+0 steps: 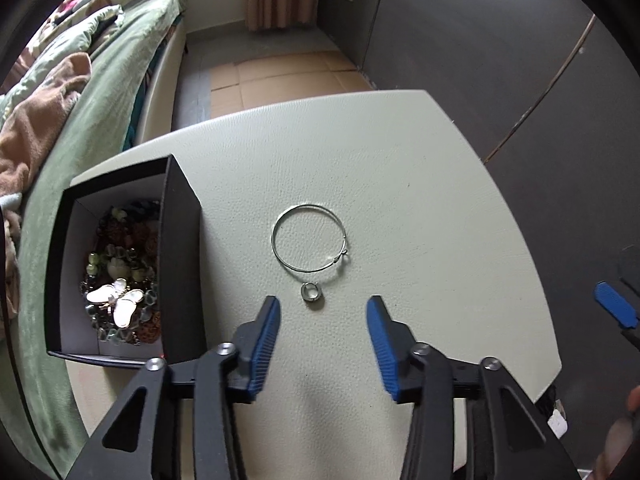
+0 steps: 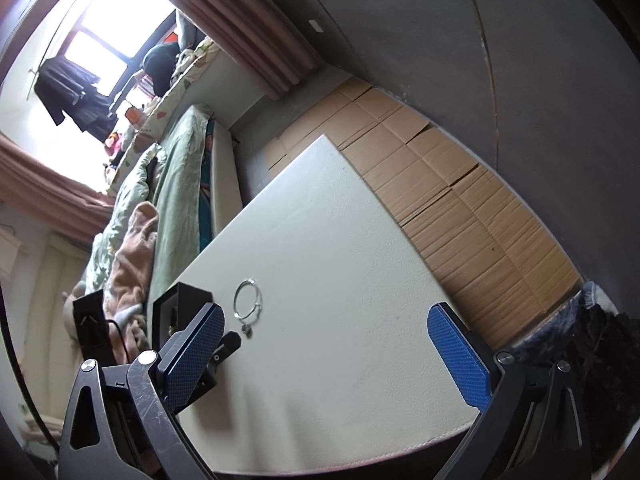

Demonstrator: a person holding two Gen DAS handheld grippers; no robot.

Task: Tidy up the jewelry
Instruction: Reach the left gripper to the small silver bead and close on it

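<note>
The left gripper points down at the pale table with its 2 blue pads apart and nothing between them, just short of a small ring charm. The charm hangs on a thin wire bangle lying flat just beyond, right of an open black box full of beaded jewelry. The right gripper hovers near the table's edge, jaws spread wide and empty, with a green-covered bed beyond.

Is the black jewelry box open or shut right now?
Open. The black box has no lid on it, and the left wrist view looks straight in at beads and a butterfly piece piled inside.
</note>
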